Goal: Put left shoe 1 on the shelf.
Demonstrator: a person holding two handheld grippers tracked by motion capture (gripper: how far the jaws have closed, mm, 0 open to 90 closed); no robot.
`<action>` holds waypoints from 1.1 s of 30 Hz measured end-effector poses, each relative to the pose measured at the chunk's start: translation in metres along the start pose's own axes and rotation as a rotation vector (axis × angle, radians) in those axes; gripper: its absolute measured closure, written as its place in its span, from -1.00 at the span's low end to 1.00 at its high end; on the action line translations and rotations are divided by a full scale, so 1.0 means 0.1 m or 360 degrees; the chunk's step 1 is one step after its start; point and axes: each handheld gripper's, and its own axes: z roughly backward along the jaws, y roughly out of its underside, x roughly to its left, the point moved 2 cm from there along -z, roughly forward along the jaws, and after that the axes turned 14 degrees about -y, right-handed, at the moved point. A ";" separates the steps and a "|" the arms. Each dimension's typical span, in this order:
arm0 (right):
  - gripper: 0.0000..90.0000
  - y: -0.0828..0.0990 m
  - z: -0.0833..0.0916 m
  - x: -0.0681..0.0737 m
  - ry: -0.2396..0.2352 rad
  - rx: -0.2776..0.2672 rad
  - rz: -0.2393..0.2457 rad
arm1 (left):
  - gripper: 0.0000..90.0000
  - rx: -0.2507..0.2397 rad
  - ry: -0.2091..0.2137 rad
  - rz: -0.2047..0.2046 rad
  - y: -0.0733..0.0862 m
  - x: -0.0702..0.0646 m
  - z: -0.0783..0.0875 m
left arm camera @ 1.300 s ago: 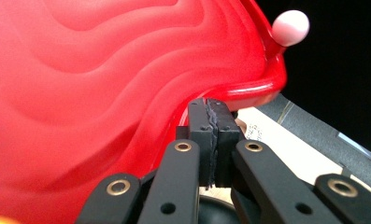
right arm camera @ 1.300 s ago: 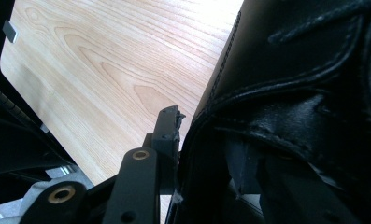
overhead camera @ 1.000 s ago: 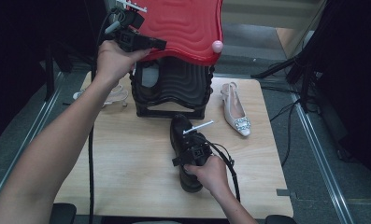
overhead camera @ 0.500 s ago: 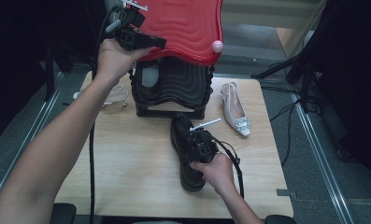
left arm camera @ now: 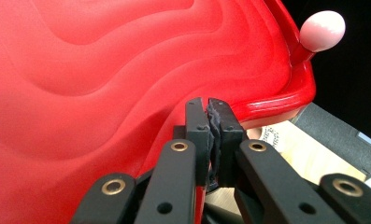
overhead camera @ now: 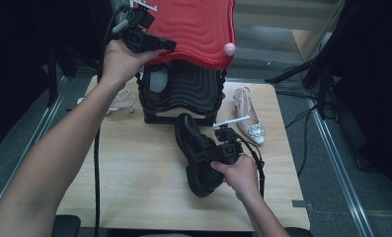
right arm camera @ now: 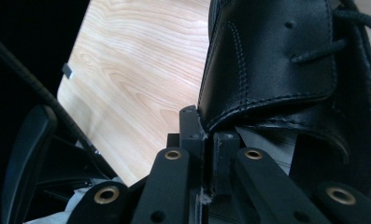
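**Inspector A:** Right gripper view first. The right gripper [right arm camera: 206,135] has its jaws pinched on the upper edge of the black shoe [right arm camera: 286,65], at the collar by the opening. They have just been closing, and the leather rim sits between the pads. A black lace [right arm camera: 360,23] crosses the upper above the grip.

**Inspector B:** Confirmed from the high view. The right gripper [overhead camera: 222,150] holds the black shoe [overhead camera: 196,153] at its side, the shoe lying lengthwise on the wooden table [overhead camera: 134,173], toe toward the black box. The right hand [overhead camera: 240,173] is just beside the heel end.

**Inspector A:** Left gripper view next. The left gripper [left arm camera: 207,114] has its jaws narrow, clamped on the edge of the red lid [left arm camera: 103,70]. A pink knob [left arm camera: 322,30] stands at the lid's far corner.

**Inspector B:** The high view agrees. The left gripper [overhead camera: 159,45] grips the red lid [overhead camera: 198,24] at its near edge; the lid is raised and tilted above the black box [overhead camera: 183,91]. The left hand [overhead camera: 122,59] is wrapped round the tool.

**Inspector A:** Surroundings?

**Inspector B:** A pale slingback shoe [overhead camera: 250,121] lies right of the box, well apart from the black shoe. A clear sandal [overhead camera: 119,101] lies left of the box, touching nothing held.
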 end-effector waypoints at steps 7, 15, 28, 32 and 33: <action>0.96 -0.06 0.12 0.17 -0.0073 -0.0044 0.0043 | 0.93 0.0009 -0.0002 -0.0004 0.00 0.01 0.01; 0.96 -0.21 0.32 0.42 -0.0113 -0.0138 0.0120 | 0.93 0.0016 0.0001 0.0007 0.00 0.01 0.01; 0.96 -0.77 0.36 0.45 0.0032 -0.0268 0.0233 | 1.00 0.0028 0.0006 0.0014 0.00 0.02 0.02; 0.95 -0.95 0.32 0.46 0.0074 -0.0342 0.0256 | 1.00 0.0027 0.0005 0.0009 0.00 0.01 0.02; 0.95 -0.95 0.32 0.46 0.0074 -0.0342 0.0256 | 1.00 0.0021 0.0009 0.0005 0.00 0.01 0.01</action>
